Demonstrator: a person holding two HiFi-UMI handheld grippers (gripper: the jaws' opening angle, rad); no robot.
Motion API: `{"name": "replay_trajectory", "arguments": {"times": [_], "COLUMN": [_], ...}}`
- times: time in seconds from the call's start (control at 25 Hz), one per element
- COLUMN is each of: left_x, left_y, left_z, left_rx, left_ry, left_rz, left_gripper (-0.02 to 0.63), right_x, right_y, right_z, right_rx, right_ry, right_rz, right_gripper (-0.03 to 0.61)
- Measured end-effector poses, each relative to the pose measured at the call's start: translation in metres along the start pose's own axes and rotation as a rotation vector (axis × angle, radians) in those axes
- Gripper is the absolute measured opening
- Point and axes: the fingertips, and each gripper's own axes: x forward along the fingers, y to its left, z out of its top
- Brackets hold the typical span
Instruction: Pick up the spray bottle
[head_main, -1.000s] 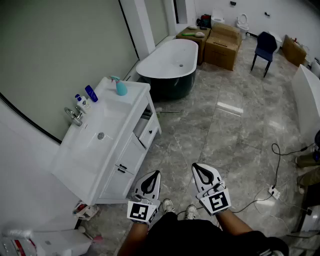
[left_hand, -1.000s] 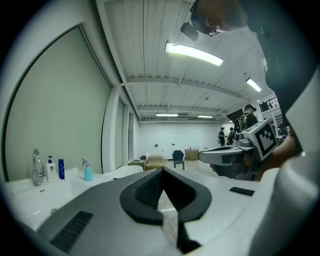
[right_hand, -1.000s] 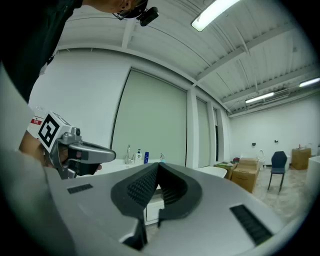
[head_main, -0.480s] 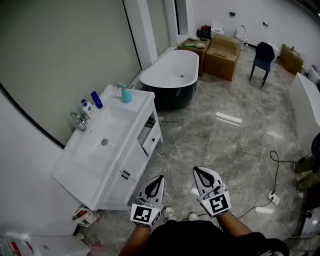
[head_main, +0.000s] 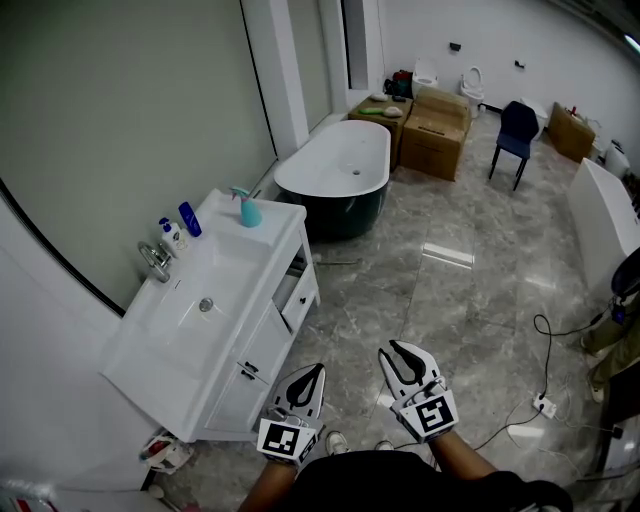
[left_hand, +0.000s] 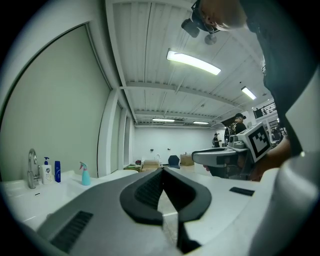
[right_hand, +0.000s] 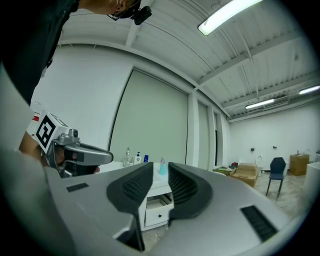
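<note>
Head view: small teal plastic spray bottle (head_main: 249, 209), upright at the far corner of a white vanity top (head_main: 232, 262) with a sunken basin; chrome faucet (head_main: 155, 260), white pump bottle (head_main: 172, 234) and dark blue bottle (head_main: 189, 218) grouped along the wall edge, apart from the spray bottle. One vanity drawer stands partly pulled out. White oval bathtub with dark outer shell (head_main: 372, 148) beyond the vanity; brown cardboard boxes (head_main: 435, 120) and a blue chair (head_main: 515, 128) further back on the grey marble floor. Left gripper (head_main: 316, 370) and right gripper (head_main: 393, 350) are held side by side low in the frame, well apart from the vanity. Left gripper view: left gripper (left_hand: 161, 171) clenched, jaw tips meeting, nothing between them; spray bottle (left_hand: 85, 174) far off at the left on the vanity, beside the other bottles and faucet. Right gripper view: right gripper (right_hand: 160, 166) with its jaws opening, a narrow gap showing and nothing held; the spray bottle (right_hand: 163, 168) is seen through that gap, distant on the vanity top.
</note>
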Motion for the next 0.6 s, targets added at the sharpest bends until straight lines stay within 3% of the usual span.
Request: {"name": "replay_trajectory", "arguments": {"times": [0.08, 0.28, 0.6], "left_x": [0.000, -0.003, -0.014], "left_y": [0.008, 0.026, 0.052], "left_z": [-0.001, -0.007, -0.013], "left_rx": [0.000, 0.000, 0.001], "left_ry": [-0.002, 0.010, 0.022], "left_rz": [-0.006, -0.022, -0.033], "left_gripper": [-0.003, -0.003, -0.003], "right_x": [0.010, 0.027, 0.046], "right_y": [0.004, 0.006, 0.023], "right_z": [-0.004, -0.004, 0.003], "right_rx": [-0.017, -0.027, 0.031], "right_ry": [0.004, -0.012, -0.076], "right_rz": [0.015, -0.016, -0.105], "right_gripper": [0.134, 0.257, 0.582]}}
